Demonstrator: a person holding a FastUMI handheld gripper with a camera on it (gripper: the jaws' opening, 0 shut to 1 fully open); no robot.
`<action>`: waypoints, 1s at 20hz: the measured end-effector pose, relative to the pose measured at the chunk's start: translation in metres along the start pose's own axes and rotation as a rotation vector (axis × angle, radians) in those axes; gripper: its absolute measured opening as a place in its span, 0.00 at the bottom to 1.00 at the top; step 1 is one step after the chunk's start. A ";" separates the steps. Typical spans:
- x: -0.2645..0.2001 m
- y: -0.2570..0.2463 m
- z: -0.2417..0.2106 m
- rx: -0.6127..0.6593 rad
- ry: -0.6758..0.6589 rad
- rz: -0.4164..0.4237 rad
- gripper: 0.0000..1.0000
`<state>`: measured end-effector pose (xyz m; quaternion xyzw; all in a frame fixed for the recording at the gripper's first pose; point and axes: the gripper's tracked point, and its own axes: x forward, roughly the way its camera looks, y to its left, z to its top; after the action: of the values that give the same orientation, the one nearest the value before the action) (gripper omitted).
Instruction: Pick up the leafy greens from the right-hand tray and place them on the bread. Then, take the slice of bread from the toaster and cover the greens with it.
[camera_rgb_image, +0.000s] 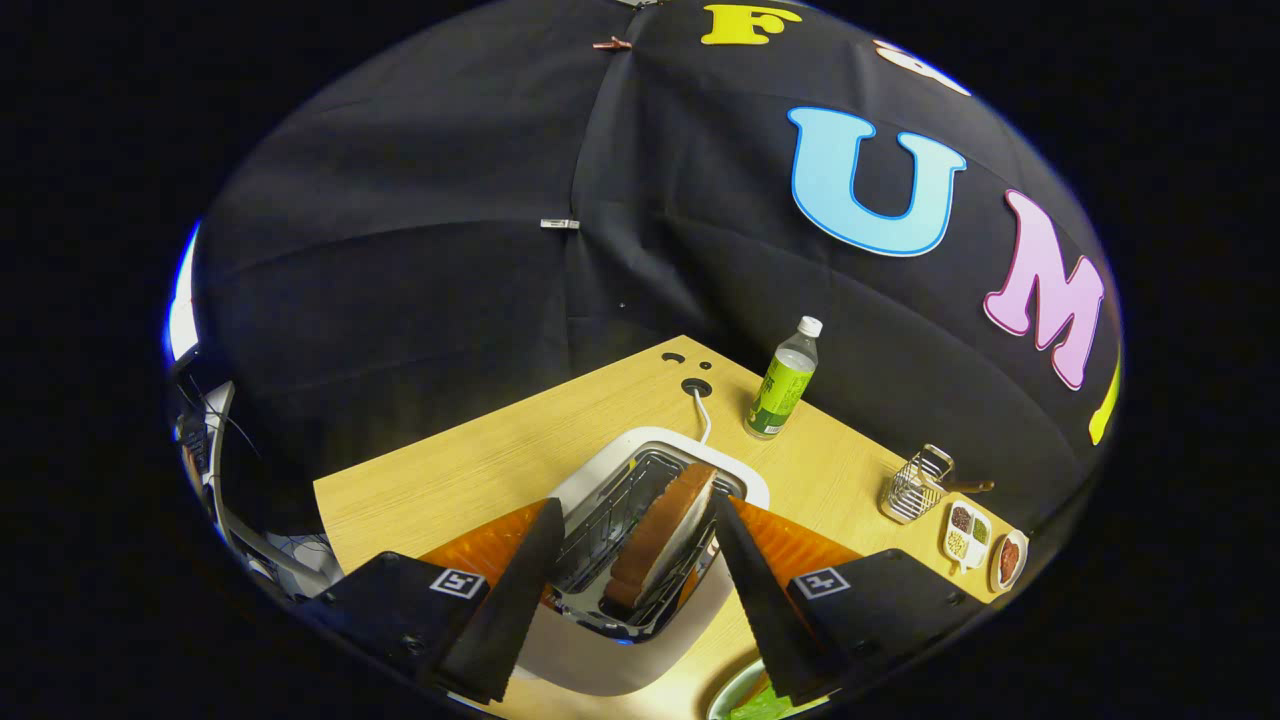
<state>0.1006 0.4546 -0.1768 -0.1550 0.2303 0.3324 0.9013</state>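
Observation:
A white toaster (740, 480) stands on the wooden table (480, 470), right below my gripper (634, 503). One slice of bread (665, 535) with a brown crust stands upright in the toaster's slot, between my two fingers. The right fingertip is close beside the slice's top edge, while the left fingertip stands apart from it over the slot's wire rack. The gripper is open. Just beneath the right finger, the rim of a plate (728, 698) shows with leafy greens (762, 705) lying on it; whatever lies under the greens is hidden.
Beyond the toaster stands a green-labelled bottle (783, 385), with the toaster's white cable (704, 420) running into a hole in the table. To the right are a small wire basket (915, 487) and two small dishes of condiments (968, 535).

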 end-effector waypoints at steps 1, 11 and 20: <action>0.003 0.000 -0.002 -0.007 0.009 -0.011 0.92; 0.018 -0.010 -0.003 0.050 0.058 -0.088 0.32; 0.013 -0.014 0.001 0.083 0.047 -0.063 0.13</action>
<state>0.1192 0.4519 -0.1808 -0.1323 0.2600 0.2903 0.9114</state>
